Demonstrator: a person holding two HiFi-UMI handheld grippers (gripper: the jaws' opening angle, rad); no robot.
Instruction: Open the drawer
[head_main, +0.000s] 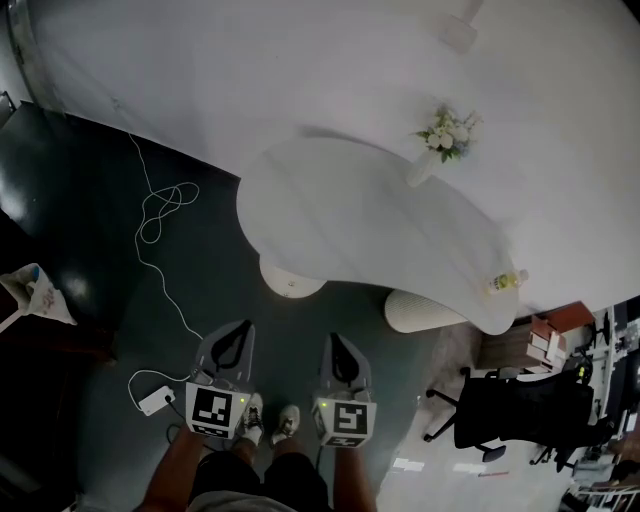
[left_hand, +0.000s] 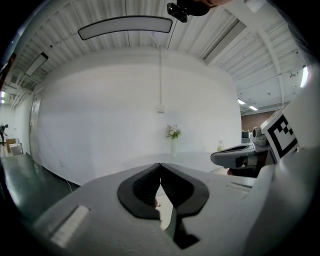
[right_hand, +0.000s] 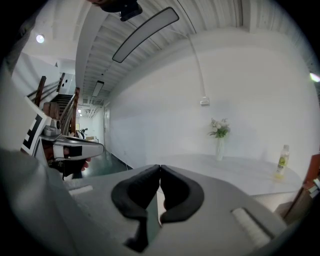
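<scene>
My left gripper (head_main: 235, 330) and right gripper (head_main: 336, 342) are held side by side low over the dark floor, both pointing toward a white curved table (head_main: 340, 230). In the left gripper view the black pads (left_hand: 145, 187) meet at their tips (left_hand: 160, 164) with nothing between them. The right gripper view shows its pads (right_hand: 177, 192) closed the same way (right_hand: 160, 166), also empty. Each gripper appears at the edge of the other's view. No drawer can be made out in any view.
On the table stand a vase of white flowers (head_main: 445, 135) and a small bottle (head_main: 507, 282). A white cable (head_main: 160, 215) with a plug block (head_main: 158, 400) lies on the floor at left. At right are a black office chair (head_main: 520, 410) and a low wooden cabinet (head_main: 505, 350).
</scene>
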